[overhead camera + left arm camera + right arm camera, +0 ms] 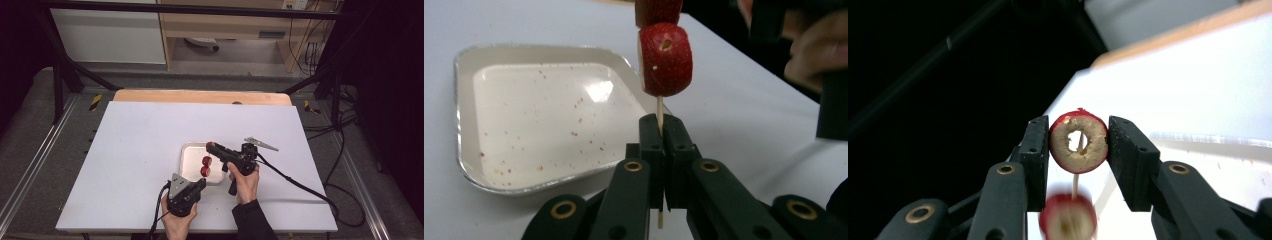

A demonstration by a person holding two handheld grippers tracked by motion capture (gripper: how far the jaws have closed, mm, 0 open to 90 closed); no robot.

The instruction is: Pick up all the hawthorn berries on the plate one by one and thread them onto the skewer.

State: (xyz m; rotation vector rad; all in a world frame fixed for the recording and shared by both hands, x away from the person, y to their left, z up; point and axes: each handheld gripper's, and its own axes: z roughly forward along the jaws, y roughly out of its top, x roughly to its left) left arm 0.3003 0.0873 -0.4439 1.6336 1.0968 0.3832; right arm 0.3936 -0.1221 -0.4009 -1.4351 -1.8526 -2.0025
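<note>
My left gripper (pixel 660 131) is shut on a thin wooden skewer (pixel 659 107) that stands upright between its pads. A red fruit slice (pixel 664 59) is threaded on the skewer, with a second one (pixel 658 10) just above it. My right gripper (pixel 1079 142) is shut on a red cored ring of fruit (pixel 1079 141), and the skewer tip shows through the ring's hole. Below the ring a threaded slice (pixel 1068 217) is blurred. In the high view the left gripper (pixel 202 182) holds the skewer over the tray's near edge, with two slices (pixel 206 166) on it, and the right gripper (pixel 211 146) is above them.
A shallow white foil-rimmed tray (pixel 186 150) (pixel 464 100), speckled with red flecks, lies mid-table on the white board (pixel 140 150). A wooden strip (pixel 200 96) runs along the far edge. The right gripper's cable (pixel 295 182) trails off to the right. Black frame posts stand at the far corners.
</note>
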